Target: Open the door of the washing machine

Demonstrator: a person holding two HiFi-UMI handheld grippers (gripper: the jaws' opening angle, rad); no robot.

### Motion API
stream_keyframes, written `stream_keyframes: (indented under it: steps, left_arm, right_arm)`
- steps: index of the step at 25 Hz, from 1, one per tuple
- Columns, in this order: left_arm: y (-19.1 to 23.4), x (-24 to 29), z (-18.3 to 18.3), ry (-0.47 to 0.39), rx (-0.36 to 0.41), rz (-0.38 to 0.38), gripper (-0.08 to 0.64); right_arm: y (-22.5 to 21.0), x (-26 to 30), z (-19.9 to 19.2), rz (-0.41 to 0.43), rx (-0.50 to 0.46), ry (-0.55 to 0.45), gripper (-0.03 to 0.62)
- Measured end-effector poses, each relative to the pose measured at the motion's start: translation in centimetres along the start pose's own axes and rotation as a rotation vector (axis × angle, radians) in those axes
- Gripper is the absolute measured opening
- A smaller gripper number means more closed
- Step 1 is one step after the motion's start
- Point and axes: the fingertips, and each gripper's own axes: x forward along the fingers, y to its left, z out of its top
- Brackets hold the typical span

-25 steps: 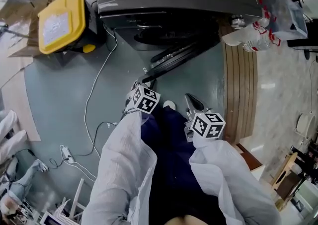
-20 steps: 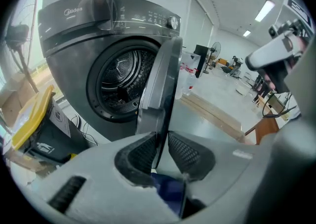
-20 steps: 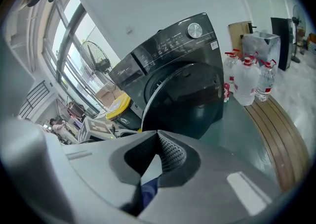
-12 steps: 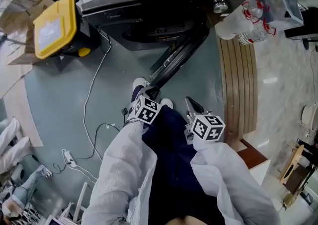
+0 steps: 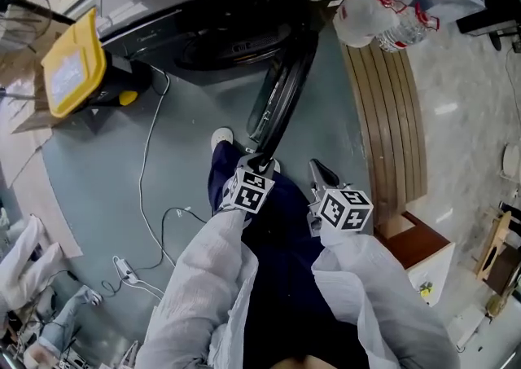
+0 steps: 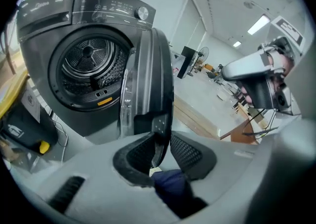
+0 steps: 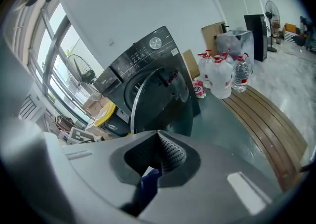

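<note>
The dark grey washing machine (image 5: 203, 1) stands at the top of the head view, its drum (image 6: 91, 65) exposed. Its round door (image 5: 277, 98) is swung far out, edge-on toward me. In the left gripper view the door's (image 6: 148, 79) free edge sits between the pads of my left gripper (image 6: 160, 151), whose jaws are opening. That left gripper (image 5: 262, 162) is at the door's near tip. My right gripper (image 5: 317, 168) hovers to the right of the door, apart from it. Seen from its own camera, the right gripper (image 7: 158, 136) is shut on nothing.
A yellow-lidded bin (image 5: 73, 66) stands left of the machine, and a white cable (image 5: 146, 172) trails over the grey floor. Large water bottles (image 5: 383, 1) stand on a wooden slatted strip (image 5: 391, 107) to the right. My white shoe (image 5: 220, 139) is beside the door.
The door has swung further open, from slanted to nearly edge-on. The left gripper has moved right with its edge, and the right gripper has stayed beside it.
</note>
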Motion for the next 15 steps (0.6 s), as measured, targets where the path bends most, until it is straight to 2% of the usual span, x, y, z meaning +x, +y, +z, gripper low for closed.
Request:
stream_keyframes:
  steps: [6, 15]
  left_arm:
    - [-4.0, 2.0, 0.5, 0.04, -0.016, -0.054, 0.117]
    - [-9.5, 5.1, 1.8, 0.091, -0.061, -0.103, 0.129]
  right_arm:
    - [-3.7, -2.0, -0.1, -0.07, 0.066, -0.037, 0.009]
    - [-8.3, -5.3, -0.7, -0.203, 0.225, -0.133, 0.009]
